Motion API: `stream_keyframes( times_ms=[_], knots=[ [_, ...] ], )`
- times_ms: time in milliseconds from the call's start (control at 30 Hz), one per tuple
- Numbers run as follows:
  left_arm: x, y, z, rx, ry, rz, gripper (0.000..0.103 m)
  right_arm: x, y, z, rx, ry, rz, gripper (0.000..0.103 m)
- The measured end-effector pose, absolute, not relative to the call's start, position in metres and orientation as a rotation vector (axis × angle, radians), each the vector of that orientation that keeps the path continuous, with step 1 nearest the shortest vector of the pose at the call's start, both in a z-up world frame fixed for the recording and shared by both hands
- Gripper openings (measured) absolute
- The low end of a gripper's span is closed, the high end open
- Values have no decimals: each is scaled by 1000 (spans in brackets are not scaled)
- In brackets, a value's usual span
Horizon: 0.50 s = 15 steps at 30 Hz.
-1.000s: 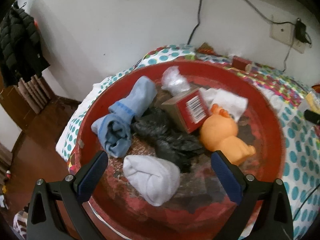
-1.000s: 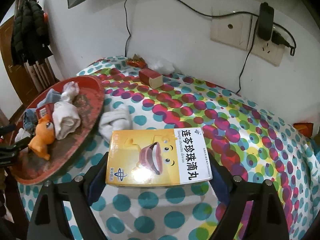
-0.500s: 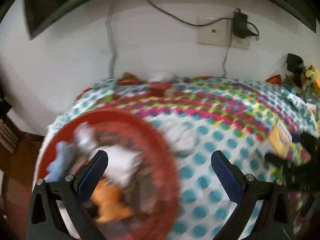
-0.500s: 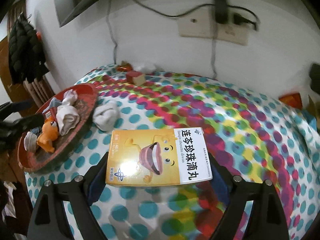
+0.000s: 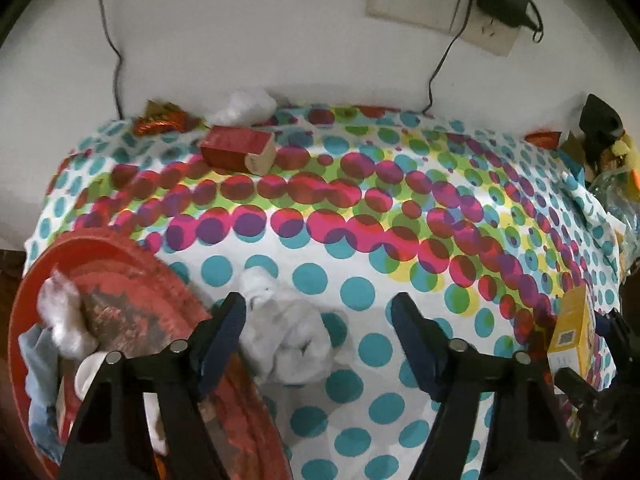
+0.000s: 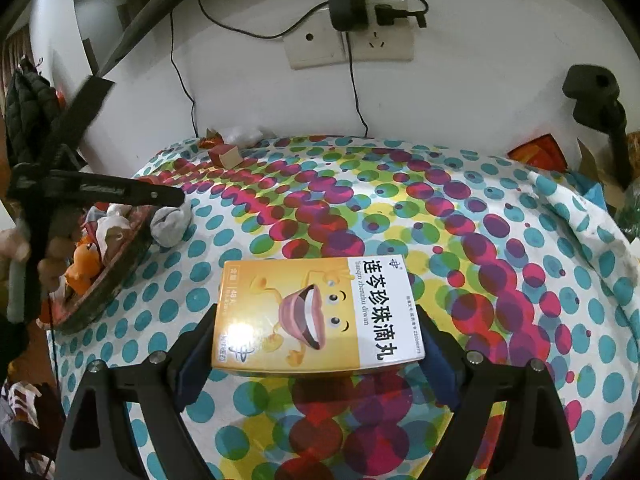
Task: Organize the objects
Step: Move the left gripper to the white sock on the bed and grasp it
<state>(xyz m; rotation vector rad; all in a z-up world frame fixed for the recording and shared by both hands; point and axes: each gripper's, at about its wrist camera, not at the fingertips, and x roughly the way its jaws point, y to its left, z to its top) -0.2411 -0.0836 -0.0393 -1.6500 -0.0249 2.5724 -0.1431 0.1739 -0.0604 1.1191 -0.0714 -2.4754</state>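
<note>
My left gripper (image 5: 318,320) points down at the spotted tablecloth just right of the red tray (image 5: 120,248). A bundled white sock (image 5: 288,340) lies between its blue pads. The jaws are closing; the left pad touches the sock and the right pad stands apart from it. My right gripper (image 6: 316,344) is shut on a flat yellow medicine box (image 6: 316,312) with a cartoon mouth, held over the cloth. That yellow box (image 5: 572,332) also shows at the right edge of the left wrist view. The tray holds an orange toy duck (image 6: 84,268), white socks and a blue cloth.
A small red box (image 5: 236,150), an orange wrapper (image 5: 160,122) and a white wad (image 5: 248,106) lie by the back wall. A wall socket with a charger (image 6: 348,0) and hanging cables sits above. A black stand (image 6: 596,96) and clutter fill the right end.
The left gripper swung right, from above the tray's contents to the cloth beside it, and its jaws narrowed around the white sock. The right gripper drifted with the yellow box still held.
</note>
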Motion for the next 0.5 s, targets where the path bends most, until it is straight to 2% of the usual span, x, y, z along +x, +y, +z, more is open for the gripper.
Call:
stream_keyframes(
  times_ms=[67,333,400,500],
  knots=[
    [-248,-82,-47,-1691,-3,2529,55,-144,175,-62,1119,-90,-2470,90],
    [-255,-74,-59,-1727,101,2511,55,-146,179,-63,1110,-129,-2462,90],
    [-253,-71,-61,-1723,132,2527,49,-147,180,-64,1112,-136,-2463,90],
    [-250,-71,-61,-1715,141,2537,49,-147,180,-66,1113,-154,-2456,90]
  ],
)
